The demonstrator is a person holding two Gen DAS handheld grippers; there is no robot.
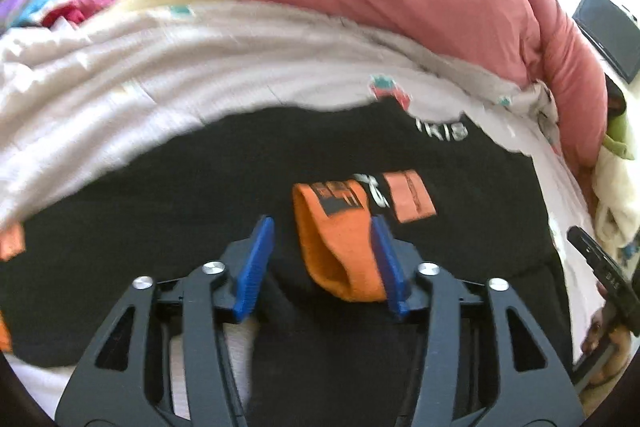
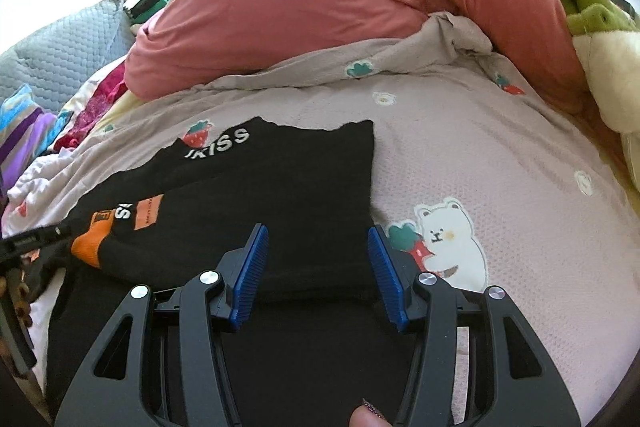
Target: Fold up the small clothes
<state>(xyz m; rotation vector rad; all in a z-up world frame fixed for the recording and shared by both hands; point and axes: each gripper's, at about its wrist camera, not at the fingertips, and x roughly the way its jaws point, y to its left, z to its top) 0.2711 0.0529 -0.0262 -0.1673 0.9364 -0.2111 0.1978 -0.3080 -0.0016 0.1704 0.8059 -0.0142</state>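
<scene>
Mid-fold on the bed (image 2: pixel 500 147), both tools, left (image 1: pixel 322 259) and right (image 2: pixel 318 267), stood apart over the black sweatshirt (image 2: pixel 280 195), whose orange cuff (image 1: pixel 336 247) likely needed tucking next.

Black garment (image 2: pixel 280 195) between open right hand-held gripper (image 2: pixel 318 247) pads.

black garment (image 2: pixel 280 195): small knit top, lying flat on the bed, folded over on itself so one straight edge runs along its right side in the right wrist view. white lettering near the far edge (partly readable, ending "kiss"), a second bit of white lettering lower down, and an orange rectangular patch (image 1: pixel 410 197) beside it. orange cuff (image 1: pixel 340 247): ribbed band with a black printed block, lying on top of the black fabric, its open end turned toward the left wrist camera. far edge of the garment uneven and wavy.
</scene>
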